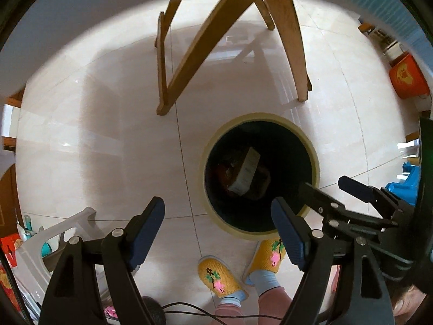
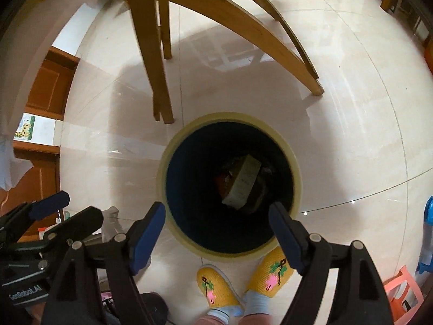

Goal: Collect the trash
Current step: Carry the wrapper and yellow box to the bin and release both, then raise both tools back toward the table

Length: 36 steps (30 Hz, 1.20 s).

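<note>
1. A pale rectangular cardboard box (image 2: pixel 241 184) is lying tilted at the bottom of the round dark bin with the cream rim (image 2: pixel 296 178), on top of darker, reddish-brown rubbish that is too dim to name; in the left wrist view the same box (image 1: pixel 245 171) is sitting at about 10 o'clock inside the bin (image 1: pixel 314 159).
2. The right gripper (image 2: pixel 216 218) is hanging over the bin's 6 o'clock edge with its blue-padded fingers (image 2: pixel 147 239) spread wide and holding nothing; the box is showing through the gap, well below them.
3. The left gripper (image 1: pixel 217 214) is pointing straight down at the tiled floor (image 1: pixel 108 135), off the bin's 8 o'clock side, fingers equally wide and empty; the right gripper (image 1: pixel 327 189) is showing at its 3 o'clock.
4. Judging from this, the drop is done and the hands are free for the next piece of trash.
5. To do it well, both grippers should be lifting straight up before swinging away, keeping clear of the rim so the light bin is not tipping.
6. The yellow knitted slippers (image 2: pixel 216 287) are standing just beside the bin at 6 o'clock, and wooden chair legs (image 2: pixel 151 54) are standing at 11 o'clock; steering around both is wise.
</note>
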Each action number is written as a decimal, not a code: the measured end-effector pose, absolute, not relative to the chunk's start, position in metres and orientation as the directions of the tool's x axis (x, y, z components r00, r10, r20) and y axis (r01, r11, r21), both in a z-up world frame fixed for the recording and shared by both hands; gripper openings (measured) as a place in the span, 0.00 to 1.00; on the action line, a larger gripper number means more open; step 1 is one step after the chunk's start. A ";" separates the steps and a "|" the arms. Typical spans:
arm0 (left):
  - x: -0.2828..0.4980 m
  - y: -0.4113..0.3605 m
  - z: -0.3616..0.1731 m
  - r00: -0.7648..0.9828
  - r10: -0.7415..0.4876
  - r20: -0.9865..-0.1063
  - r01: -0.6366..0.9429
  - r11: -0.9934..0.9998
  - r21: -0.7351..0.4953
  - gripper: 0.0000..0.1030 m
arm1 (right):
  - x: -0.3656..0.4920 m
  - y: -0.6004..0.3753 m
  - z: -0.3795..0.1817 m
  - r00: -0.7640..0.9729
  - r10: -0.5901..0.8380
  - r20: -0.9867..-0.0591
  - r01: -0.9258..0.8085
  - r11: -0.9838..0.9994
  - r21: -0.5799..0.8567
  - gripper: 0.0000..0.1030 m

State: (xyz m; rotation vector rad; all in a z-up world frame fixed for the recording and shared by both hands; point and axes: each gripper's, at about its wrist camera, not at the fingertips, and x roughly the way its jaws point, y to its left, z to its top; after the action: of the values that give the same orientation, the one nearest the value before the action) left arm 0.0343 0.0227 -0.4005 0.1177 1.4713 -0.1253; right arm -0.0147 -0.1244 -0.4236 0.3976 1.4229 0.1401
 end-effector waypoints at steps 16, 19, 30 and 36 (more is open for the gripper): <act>-0.001 0.052 -0.225 0.262 -0.018 -0.965 0.170 0.985 0.028 0.77 | -0.045 -0.120 -0.263 0.293 0.272 -0.916 0.080 0.948 0.308 0.77; -0.008 0.056 -0.179 0.318 -0.030 -0.948 0.162 0.987 0.024 0.77 | -0.055 -0.118 -0.215 0.354 0.251 -0.901 0.058 0.955 0.289 0.77; -0.021 0.063 -0.029 0.500 -0.140 -0.855 0.220 0.975 -0.031 0.77 | -0.092 -0.108 -0.030 0.660 0.177 -0.730 -0.036 0.978 0.205 0.77; -0.022 0.065 0.026 0.562 -0.208 -0.801 0.256 0.964 -0.070 0.77 | -0.106 -0.107 0.038 0.756 0.142 -0.639 -0.014 0.979 0.201 0.77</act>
State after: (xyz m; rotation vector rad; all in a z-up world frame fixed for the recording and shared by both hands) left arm -0.0219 0.0646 0.0263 0.0565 0.9348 -0.2734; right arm -0.1058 -0.1069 0.0379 0.1892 0.7101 0.0854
